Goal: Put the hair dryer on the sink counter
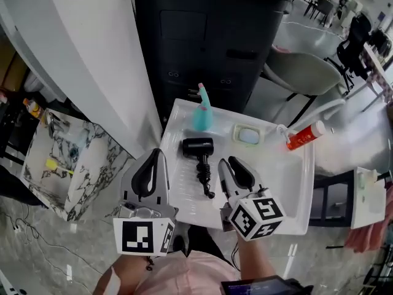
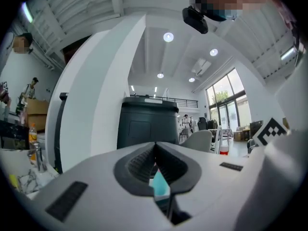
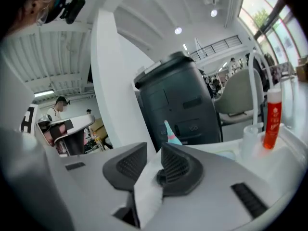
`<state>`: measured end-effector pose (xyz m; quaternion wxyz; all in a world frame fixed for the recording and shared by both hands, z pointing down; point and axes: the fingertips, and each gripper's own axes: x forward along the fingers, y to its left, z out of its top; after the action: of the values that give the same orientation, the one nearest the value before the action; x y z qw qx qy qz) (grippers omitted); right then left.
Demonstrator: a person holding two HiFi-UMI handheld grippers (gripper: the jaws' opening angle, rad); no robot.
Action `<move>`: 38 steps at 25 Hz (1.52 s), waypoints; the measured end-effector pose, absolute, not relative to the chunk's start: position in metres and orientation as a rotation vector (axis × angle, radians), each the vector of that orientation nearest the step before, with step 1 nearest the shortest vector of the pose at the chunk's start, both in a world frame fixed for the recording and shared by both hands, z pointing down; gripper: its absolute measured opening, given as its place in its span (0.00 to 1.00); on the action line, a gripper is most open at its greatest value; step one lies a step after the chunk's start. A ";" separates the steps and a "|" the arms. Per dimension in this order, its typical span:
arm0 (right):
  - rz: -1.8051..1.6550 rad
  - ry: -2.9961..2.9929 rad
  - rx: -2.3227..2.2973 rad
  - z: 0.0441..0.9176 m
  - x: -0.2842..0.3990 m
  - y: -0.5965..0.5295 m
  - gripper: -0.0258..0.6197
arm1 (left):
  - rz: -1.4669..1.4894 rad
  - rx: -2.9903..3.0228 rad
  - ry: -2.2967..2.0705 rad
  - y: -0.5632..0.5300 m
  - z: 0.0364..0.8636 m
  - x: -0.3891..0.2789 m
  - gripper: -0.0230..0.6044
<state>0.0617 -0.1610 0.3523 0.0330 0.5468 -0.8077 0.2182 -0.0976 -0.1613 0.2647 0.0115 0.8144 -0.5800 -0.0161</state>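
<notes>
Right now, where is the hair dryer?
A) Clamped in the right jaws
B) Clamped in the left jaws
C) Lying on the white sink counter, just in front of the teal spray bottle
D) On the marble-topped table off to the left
C: in the head view the hair dryer lies flat on the white sink counter, just in front of the teal spray bottle, with its cord trailing toward the near edge.

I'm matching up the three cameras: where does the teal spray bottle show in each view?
Head view: teal spray bottle upright at the sink counter's far edge, behind the hair dryer.
Left gripper view: teal sliver low centre, seen past the fingers.
Right gripper view: centre, its nozzle above the fingers.
Shared landmark: the dark cabinet behind it.
</notes>
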 end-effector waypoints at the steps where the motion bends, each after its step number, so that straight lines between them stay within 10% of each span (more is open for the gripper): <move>1: 0.615 -2.501 1.708 0.341 0.060 -0.153 0.17 | -0.069 2.552 -1.813 -0.153 0.256 -0.098 0.05; 7: 0.357 -2.557 1.799 0.287 0.050 -0.109 0.04 | -0.172 2.643 -1.830 -0.110 0.212 -0.099 0.05; 38: -0.085 -2.501 1.878 0.220 0.029 -0.056 0.04 | -0.266 2.730 -1.776 -0.065 0.180 -0.102 0.05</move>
<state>0.0291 -0.0556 0.2196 0.0064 0.6001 -0.7995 -0.0271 -0.1025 -0.0654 0.1795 -0.0630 0.8338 -0.5425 -0.0813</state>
